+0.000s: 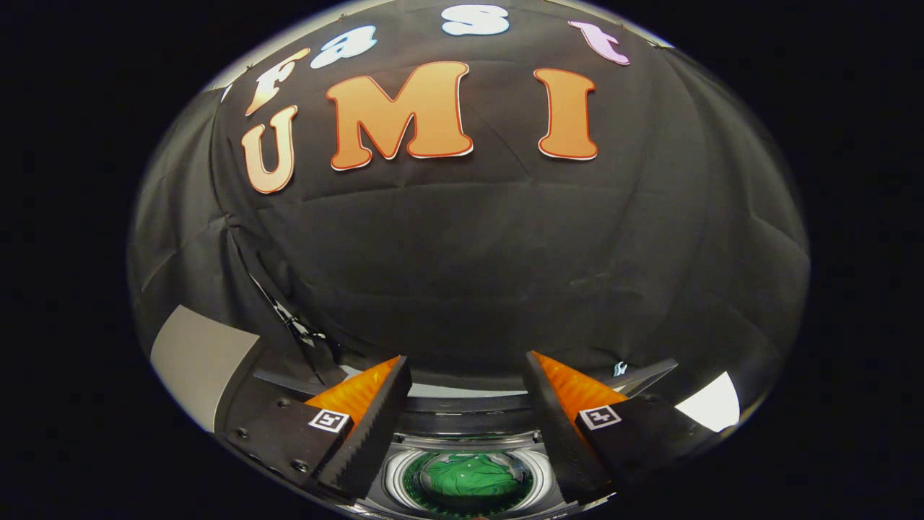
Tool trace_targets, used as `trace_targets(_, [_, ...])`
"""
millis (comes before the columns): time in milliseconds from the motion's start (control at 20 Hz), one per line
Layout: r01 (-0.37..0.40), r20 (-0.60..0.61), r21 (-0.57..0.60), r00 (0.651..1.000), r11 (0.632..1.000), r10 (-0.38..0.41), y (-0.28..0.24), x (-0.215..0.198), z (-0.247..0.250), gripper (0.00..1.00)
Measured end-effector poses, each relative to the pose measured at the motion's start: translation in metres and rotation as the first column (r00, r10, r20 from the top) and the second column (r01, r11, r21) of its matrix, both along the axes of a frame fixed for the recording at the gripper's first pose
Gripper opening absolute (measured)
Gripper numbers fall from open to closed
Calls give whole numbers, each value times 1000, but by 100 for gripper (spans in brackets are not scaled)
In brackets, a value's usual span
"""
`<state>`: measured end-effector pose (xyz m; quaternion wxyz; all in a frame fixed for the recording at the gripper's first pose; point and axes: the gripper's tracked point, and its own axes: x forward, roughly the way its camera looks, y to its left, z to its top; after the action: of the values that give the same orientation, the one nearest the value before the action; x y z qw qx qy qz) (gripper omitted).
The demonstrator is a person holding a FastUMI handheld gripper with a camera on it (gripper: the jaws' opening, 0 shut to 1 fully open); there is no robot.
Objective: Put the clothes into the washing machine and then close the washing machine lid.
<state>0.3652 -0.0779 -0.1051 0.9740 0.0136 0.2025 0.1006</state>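
Note:
A green garment [468,478] lies inside the round drum of the washing machine [462,422], seen from above, low between my two fingers. My gripper [465,368] hangs above the machine with its fingers spread wide apart and nothing between them. The fingertips [390,375] point toward the black cloth wall beyond the machine. The drum's pale ring [395,473] frames the garment. Whether what I see over the drum is a lid or an open mouth, I cannot tell.
The black cloth wall [469,267] stands close behind the washing machine. A grey panel [195,361] sits to the left of the machine and a bright white patch [711,404] to its right. A thin dark cable [289,325] hangs along the wall on the left.

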Motion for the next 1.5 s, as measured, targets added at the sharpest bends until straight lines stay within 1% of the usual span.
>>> trace_targets(500, [-7, -39, -5, 999, 1000, 7, -9, -59, -19, 100])
trace_targets(650, [-19, -131, -2, 991, 1000, 18, -13, -89, -44, 100])
trace_targets(700, [-22, -176, 10, 984, 1000, 23, -16, -100, -57, 99])
trace_targets(800, [-15, -219, 45, 976, 999, 25, -19, -115, -69, 100])
trace_targets(950, [14, -211, 37, 977, 999, -6, -38, -128, -69, 99])
trace_targets(1000, [22, -204, 34, 979, 999, -15, -43, -130, -65, 98])
trace_targets(1250, [76, -168, 28, 983, 997, -71, -73, -146, -48, 99])
trace_targets(1400, [107, -141, 28, 985, 994, -102, -88, -152, -33, 99])
trace_targets(1500, [125, -103, 32, 987, 992, -121, -97, -157, -11, 99])
